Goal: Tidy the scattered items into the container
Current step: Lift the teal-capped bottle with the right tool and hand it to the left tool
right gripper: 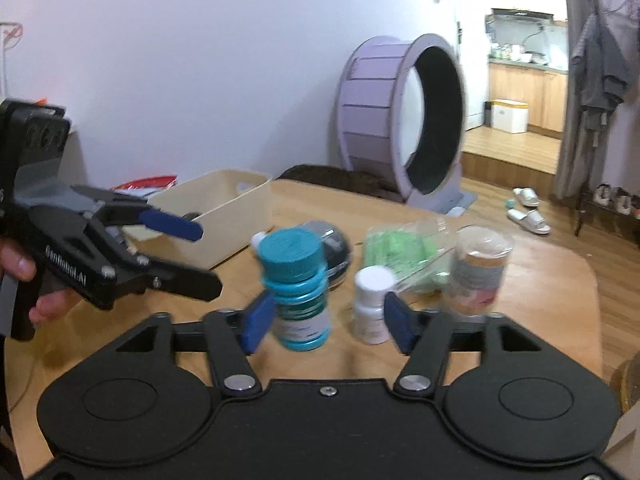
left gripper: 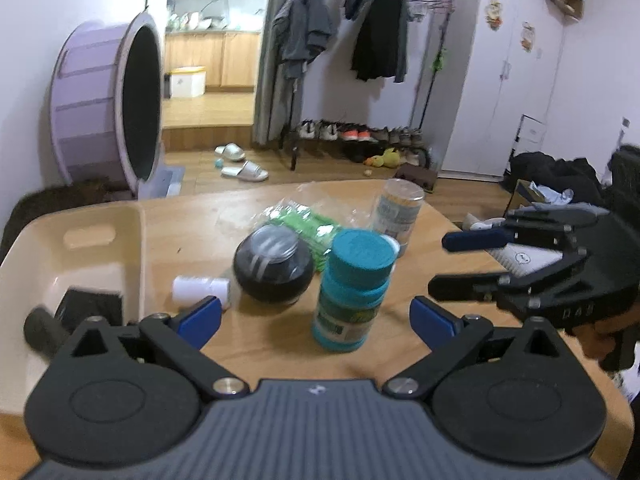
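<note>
Both grippers: spread wide, holding nothing
container [left gripper: 86, 240]: far left on table [left gripper: 380, 356]
left gripper [left gripper: 316, 318]: teal bottle [left gripper: 348, 288] upright dead ahead, basically between its fingers
right gripper [right gripper: 326, 322]: also pointed at it, left looks nearer imo

Showing even, soft indoor light with a cool purplish cast on the walls, and brighter warm light glowing from the kitchen doorway [left gripper: 212, 32]. Casting only faint shadows under the teal bottle [left gripper: 352, 288] on the table [left gripper: 280, 352]. Bending strongly at the fisheye edges with dark corners, and smearing with motion blur across the right wrist view, notably the clear jar [right gripper: 478, 270].
</note>
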`<state>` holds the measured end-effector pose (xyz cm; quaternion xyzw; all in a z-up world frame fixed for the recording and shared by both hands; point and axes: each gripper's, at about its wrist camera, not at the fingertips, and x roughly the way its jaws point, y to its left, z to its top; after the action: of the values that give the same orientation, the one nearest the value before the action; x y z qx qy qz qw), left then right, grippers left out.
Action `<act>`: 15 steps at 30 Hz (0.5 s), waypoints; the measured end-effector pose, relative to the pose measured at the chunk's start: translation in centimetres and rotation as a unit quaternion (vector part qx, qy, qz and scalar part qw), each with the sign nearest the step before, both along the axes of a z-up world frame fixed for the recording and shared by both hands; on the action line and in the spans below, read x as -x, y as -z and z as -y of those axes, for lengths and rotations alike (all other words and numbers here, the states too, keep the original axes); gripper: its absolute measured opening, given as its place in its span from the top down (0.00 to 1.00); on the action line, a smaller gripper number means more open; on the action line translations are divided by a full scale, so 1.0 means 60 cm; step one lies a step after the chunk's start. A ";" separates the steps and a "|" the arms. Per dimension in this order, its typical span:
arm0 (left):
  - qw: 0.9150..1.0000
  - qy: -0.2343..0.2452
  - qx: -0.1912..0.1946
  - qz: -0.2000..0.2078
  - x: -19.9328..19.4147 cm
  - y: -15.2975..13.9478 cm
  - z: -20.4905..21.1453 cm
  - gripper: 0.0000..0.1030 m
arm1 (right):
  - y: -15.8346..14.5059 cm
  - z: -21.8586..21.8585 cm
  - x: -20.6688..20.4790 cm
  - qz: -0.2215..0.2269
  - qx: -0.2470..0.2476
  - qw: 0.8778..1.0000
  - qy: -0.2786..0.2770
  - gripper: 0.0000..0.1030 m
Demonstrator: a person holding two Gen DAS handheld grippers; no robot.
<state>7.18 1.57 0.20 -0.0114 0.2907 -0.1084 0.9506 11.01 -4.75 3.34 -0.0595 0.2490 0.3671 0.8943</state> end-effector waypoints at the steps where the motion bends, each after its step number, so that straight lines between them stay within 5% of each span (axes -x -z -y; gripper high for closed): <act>1: 1.000 0.003 -0.003 0.005 -0.001 0.002 0.005 0.04 | -0.003 0.005 -0.002 0.002 -0.002 1.000 0.008 0.38; 5: 1.000 0.011 -0.019 0.014 -0.015 0.012 0.024 0.19 | -0.008 0.029 -0.014 0.005 -0.017 0.999 0.043 0.29; 8: 1.000 0.009 -0.023 0.011 -0.033 0.020 0.033 0.22 | -0.006 0.040 -0.022 0.004 -0.021 0.998 0.056 0.29; 15: 1.000 0.014 -0.019 0.016 -0.054 0.029 0.042 0.38 | -0.005 0.048 -0.026 -0.005 -0.035 0.999 0.034 0.28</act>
<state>10.44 -0.96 -1.54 0.0122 0.2780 -0.1163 0.9534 12.56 -7.65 3.62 -0.0181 0.2425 0.3454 0.9064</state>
